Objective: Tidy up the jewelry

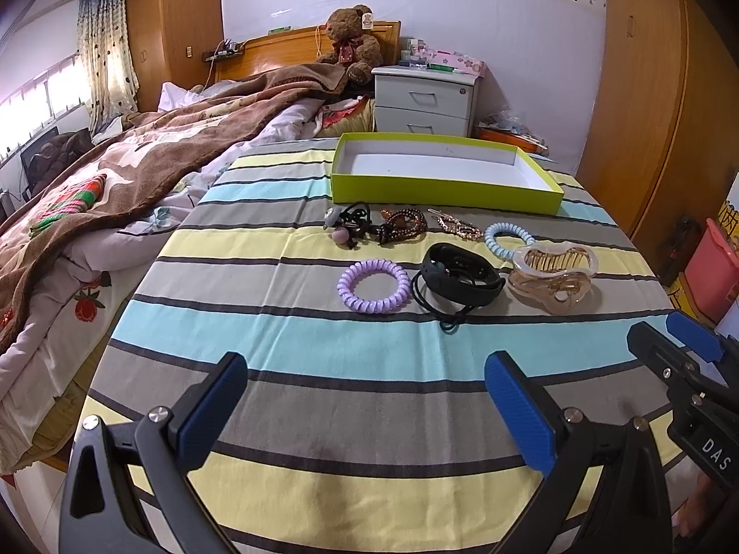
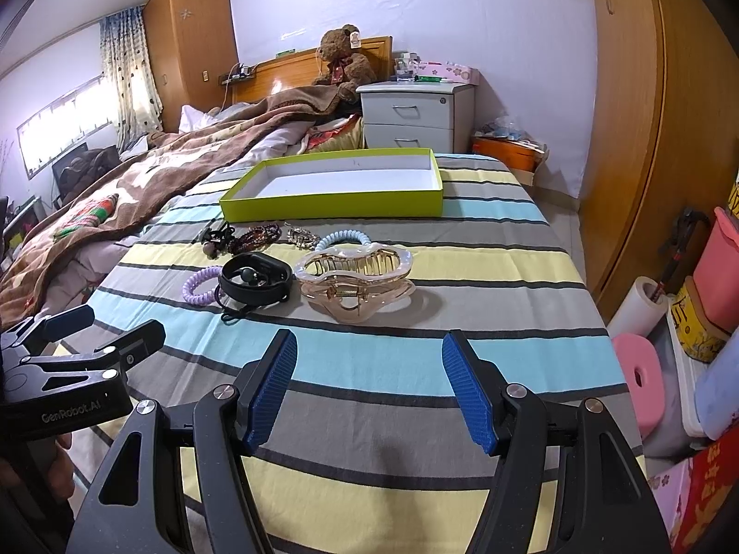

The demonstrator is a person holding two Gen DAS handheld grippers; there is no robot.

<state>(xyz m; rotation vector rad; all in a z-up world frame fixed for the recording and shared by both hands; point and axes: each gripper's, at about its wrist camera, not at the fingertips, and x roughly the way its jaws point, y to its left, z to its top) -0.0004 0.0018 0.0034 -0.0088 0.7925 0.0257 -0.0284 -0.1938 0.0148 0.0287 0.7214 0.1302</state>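
Through my left wrist camera, my left gripper [image 1: 365,408] hung wide open over the striped cloth [image 1: 295,351], holding nothing. At twelve o'clock sat the green tray [image 1: 443,191], white inside, with the jewelry just in front of it: black hair ties [image 1: 353,224], a beaded bracelet [image 1: 402,225], a gold clip [image 1: 455,226] and a blue coil tie [image 1: 508,237] in the far row; a purple coil tie [image 1: 374,285], a black band [image 1: 459,274] and a clear claw clip [image 1: 552,272] in the near row. A bed with a brown blanket [image 1: 152,166] spread toward ten o'clock, a teddy bear [image 1: 353,41] against the headboard, a white nightstand [image 1: 422,101] beside it. My right gripper [image 1: 679,341] showed at three o'clock.

Through my right wrist camera, my right gripper [image 2: 369,385] was likewise open and empty above the cloth [image 2: 462,304]. The claw clip [image 2: 355,279] lay at twelve o'clock, the band [image 2: 256,274] touching its left side, the tray [image 2: 332,205] beyond. A wooden wardrobe [image 2: 646,138] rose at two o'clock, a pink stool [image 2: 639,376] at three. My left gripper [image 2: 92,323] reached in at nine o'clock.
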